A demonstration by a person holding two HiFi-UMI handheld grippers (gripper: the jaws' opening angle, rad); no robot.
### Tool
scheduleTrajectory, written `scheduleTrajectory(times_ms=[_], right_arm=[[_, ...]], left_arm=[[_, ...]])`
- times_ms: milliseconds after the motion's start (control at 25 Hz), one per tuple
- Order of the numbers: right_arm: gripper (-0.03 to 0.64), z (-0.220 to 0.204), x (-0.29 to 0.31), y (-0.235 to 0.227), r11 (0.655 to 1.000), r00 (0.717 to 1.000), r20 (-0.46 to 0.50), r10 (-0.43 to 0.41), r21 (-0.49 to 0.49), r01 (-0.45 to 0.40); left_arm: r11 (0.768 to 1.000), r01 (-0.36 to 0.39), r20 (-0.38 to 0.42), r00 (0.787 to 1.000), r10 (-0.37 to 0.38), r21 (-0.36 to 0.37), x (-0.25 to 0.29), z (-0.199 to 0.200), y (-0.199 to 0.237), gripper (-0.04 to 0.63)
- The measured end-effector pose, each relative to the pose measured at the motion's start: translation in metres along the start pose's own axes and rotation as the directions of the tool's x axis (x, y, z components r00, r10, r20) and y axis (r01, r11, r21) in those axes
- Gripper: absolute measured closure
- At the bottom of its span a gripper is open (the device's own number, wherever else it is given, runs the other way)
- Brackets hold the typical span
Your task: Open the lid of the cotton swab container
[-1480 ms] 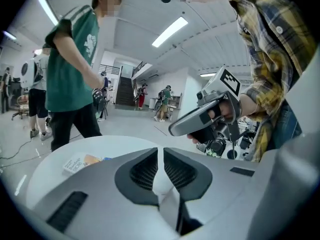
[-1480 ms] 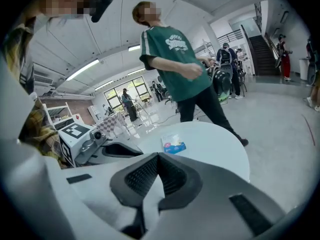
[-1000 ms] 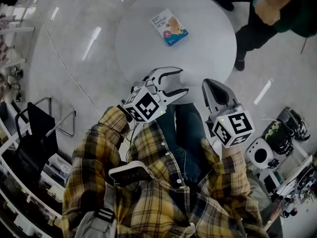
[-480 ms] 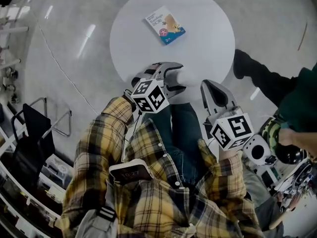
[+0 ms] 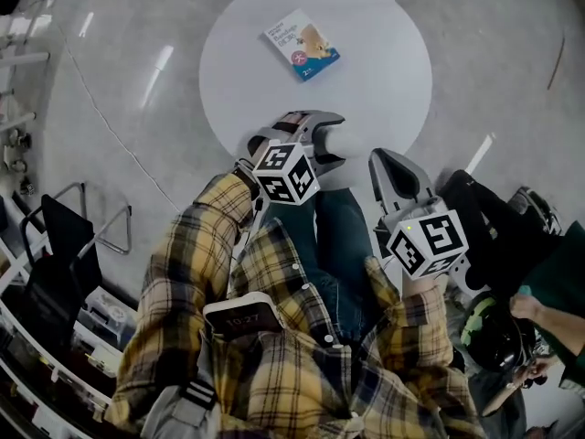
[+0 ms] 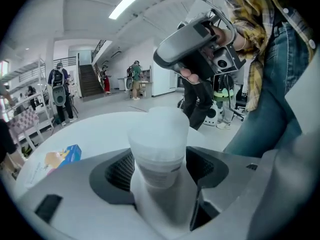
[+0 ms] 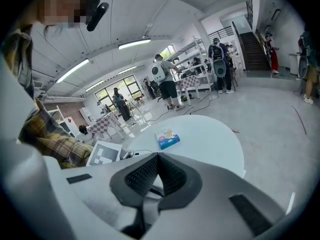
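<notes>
The cotton swab container (image 6: 159,145), a translucent white round tub with its lid on, stands upright at the near edge of the round white table (image 5: 384,53). My left gripper (image 5: 331,141) reaches over that edge. Its jaws have just been opening and now stand wide on both sides of the container (image 5: 352,143), with the pads not pressing on it. My right gripper (image 5: 384,160) hovers to the right of the container, off the table's edge, shut and empty. It also shows from below in the left gripper view, right gripper (image 6: 192,44).
A blue and white box (image 5: 303,45) lies on the far part of the table, also seen as the box (image 7: 166,140). A person in dark clothes (image 5: 512,245) bends over equipment on the floor at the right. Racks and a chair (image 5: 64,245) stand at the left.
My left gripper sank toward the table edge and rolled, its jaws spread wider around the container. The right gripper kept still. The person in dark clothes walked from upper right to lower right.
</notes>
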State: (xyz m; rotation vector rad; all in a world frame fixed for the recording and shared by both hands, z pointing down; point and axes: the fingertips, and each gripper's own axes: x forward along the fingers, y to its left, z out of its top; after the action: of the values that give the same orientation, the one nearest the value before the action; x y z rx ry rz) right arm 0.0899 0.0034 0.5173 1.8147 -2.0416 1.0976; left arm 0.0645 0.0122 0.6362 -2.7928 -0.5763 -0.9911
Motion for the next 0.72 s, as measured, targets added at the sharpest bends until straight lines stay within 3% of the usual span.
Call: scheduleTrajectory(times_ms=[200, 280, 720], right_arm=[[0.600, -0.003, -0.003, -0.001, 1.000, 1.000, -0.001, -0.003, -0.001, 0.003], [0.600, -0.003, -0.007, -0.001, 1.000, 1.000, 0.001, -0.007, 0.002, 0.007], [0.600, -0.001, -0.011, -0.005, 1.000, 1.000, -0.001, -0.004, 0.000, 0.004]], left_arm=[[0.999, 0.004, -0.006, 1.000, -0.004, 0.034, 0.009, 0.004, 0.001, 0.279], [0.999, 0.007, -0.006, 1.000, -0.007, 0.054, 0.010, 0.006, -0.002, 0.348], [0.999, 0.013, -0.023, 1.000, -0.012, 0.043, 0.010, 0.008, -0.005, 0.354]])
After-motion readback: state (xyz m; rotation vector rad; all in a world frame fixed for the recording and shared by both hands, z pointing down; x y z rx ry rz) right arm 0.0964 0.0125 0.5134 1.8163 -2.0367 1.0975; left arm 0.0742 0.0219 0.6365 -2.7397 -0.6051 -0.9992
